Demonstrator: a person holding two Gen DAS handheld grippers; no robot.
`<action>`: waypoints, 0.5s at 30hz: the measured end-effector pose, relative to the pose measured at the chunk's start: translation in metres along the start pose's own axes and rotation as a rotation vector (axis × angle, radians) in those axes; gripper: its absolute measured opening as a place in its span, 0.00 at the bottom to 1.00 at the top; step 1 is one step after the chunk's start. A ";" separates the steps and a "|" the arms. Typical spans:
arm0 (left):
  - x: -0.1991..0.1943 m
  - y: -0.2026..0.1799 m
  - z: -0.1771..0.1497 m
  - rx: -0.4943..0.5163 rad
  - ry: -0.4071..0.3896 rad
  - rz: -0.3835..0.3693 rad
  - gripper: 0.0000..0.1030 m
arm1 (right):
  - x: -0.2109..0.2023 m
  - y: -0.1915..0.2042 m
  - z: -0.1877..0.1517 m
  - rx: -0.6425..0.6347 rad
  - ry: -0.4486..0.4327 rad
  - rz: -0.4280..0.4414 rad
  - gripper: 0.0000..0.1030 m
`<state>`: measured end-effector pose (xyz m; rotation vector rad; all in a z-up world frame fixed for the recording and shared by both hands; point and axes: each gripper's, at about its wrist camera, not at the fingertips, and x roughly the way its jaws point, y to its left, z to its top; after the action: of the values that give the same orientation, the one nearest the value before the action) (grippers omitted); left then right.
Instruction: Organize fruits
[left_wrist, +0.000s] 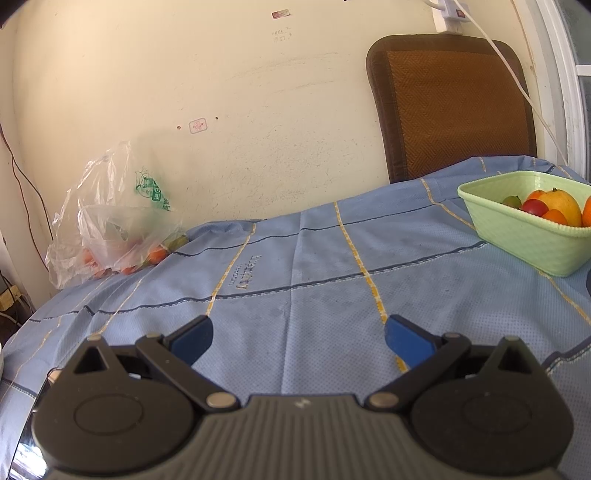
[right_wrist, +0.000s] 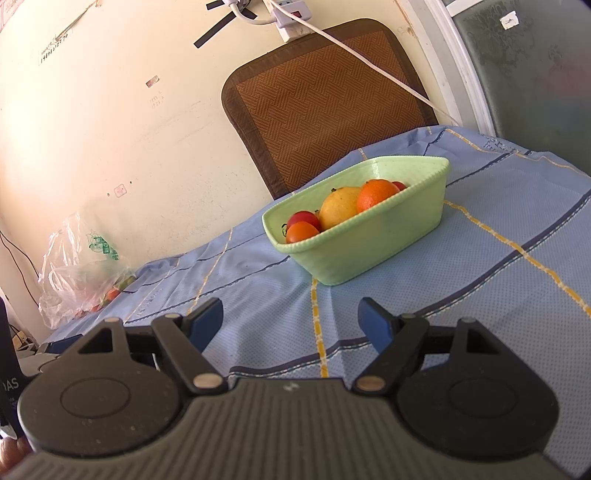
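Fruit already filled the green basket (right_wrist: 373, 240), more waited in a plastic bag (left_wrist: 110, 221) well left of it, as both claws (left_wrist: 297, 339) (right_wrist: 291, 325) gaped empty.

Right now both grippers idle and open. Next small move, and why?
Probably send the left gripper toward the plastic bag at the cloth's far left edge. Orange fruit still shows inside it, while the green basket already holds several. Both grippers are empty, and the bag lies on the left one's side.
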<state>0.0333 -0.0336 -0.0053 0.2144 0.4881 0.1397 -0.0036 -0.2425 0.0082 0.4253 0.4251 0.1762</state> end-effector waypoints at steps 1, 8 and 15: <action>0.000 0.000 0.000 0.000 0.000 0.000 1.00 | 0.000 0.000 0.000 0.000 0.000 0.000 0.80; 0.000 -0.001 0.000 -0.001 0.001 0.000 1.00 | 0.000 0.000 0.000 0.005 -0.001 0.002 0.80; 0.002 0.001 0.000 -0.013 0.013 -0.008 1.00 | 0.000 0.001 0.000 0.002 0.000 0.002 0.80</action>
<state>0.0353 -0.0318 -0.0060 0.1985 0.5008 0.1364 -0.0032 -0.2419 0.0083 0.4276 0.4251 0.1777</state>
